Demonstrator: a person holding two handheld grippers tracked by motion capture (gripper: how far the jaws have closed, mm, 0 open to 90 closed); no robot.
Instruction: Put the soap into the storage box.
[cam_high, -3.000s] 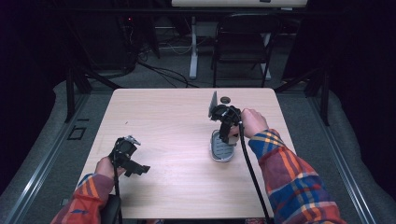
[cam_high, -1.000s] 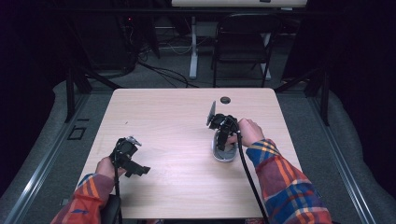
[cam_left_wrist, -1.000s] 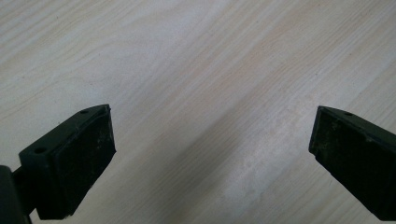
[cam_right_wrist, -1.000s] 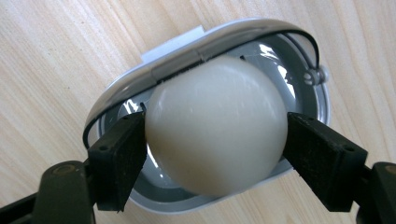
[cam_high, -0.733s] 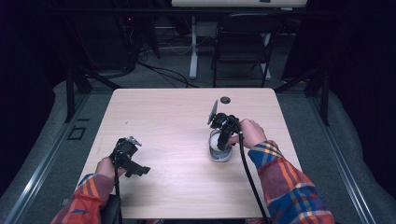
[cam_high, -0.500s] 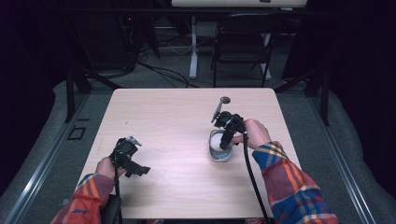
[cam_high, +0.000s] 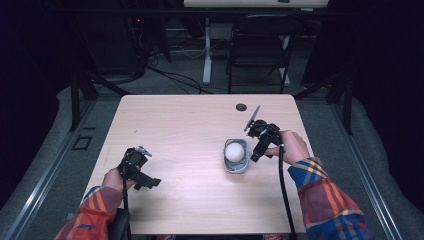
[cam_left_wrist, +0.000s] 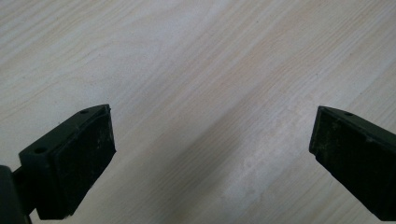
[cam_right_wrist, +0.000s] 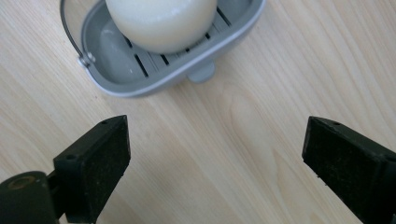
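Dark room, black folding chair (cam_high: 258, 42) and cables on the floor beyond a pale wood desk (cam_high: 190, 125). Small round dark hole (cam_high: 241, 107) near the desk's far edge, right of centre.

Grey plastic dish (cam_high: 235, 156) sits on the desk right of centre: oval, shallow, slotted floor, a thin wire bail hooked at one end, a small foot tab below the rim as seen in the right gripper view. One pale cream, smooth, rounded bar of soap (cam_high: 234, 151) lies inside it, covering much of the slots.

Right gripper (cam_high: 256, 150) held just right of the dish, tilted down toward it; jaws spread wide, nothing between them, bare desk under them in the right gripper view. Right hand (cam_high: 291, 146) behind it, plaid sleeve (cam_high: 327, 202) running to the near edge.

Left gripper (cam_high: 146, 181) low over the near left part of the desk, well apart from the dish; jaws spread wide, empty, bare wood grain between them.
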